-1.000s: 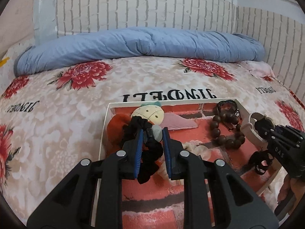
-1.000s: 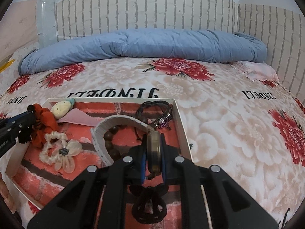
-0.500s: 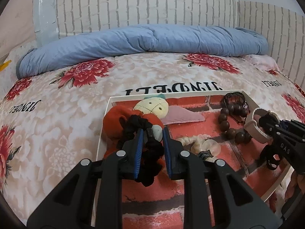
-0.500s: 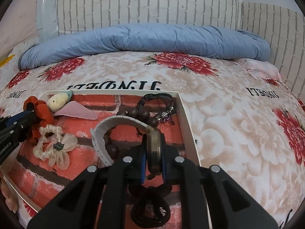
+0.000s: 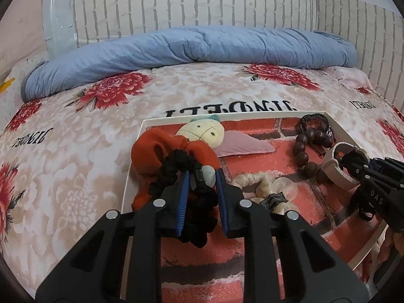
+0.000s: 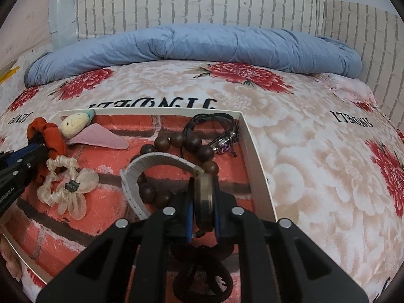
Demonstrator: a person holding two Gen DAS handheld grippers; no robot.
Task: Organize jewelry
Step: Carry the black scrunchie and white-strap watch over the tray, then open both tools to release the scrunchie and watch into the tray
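A white tray (image 5: 133,166) with a red brick-print liner lies on the bed. My left gripper (image 5: 202,179) is shut on a black scrunchie (image 5: 176,166) that carries a pale charm, just over an orange scrunchie (image 5: 151,151) at the tray's left end. My right gripper (image 6: 204,184) is shut on the round face of a watch (image 6: 204,202); its white strap (image 6: 156,159) arches over a wooden bead bracelet (image 6: 192,141). In the left wrist view the right gripper (image 5: 358,161) shows at the tray's right side.
In the tray also lie a cream plush clip (image 5: 202,133), a cream satin scrunchie (image 6: 65,192), a black cord bracelet with a purple charm (image 6: 222,146) and a black hair tie (image 6: 202,272). A floral bedspread (image 6: 315,176) surrounds it; a blue duvet (image 6: 202,45) lies against the wall.
Both views have shifted slightly, so the tray sits a little higher in the picture. The black scrunchie and the watch stay in the same grips.
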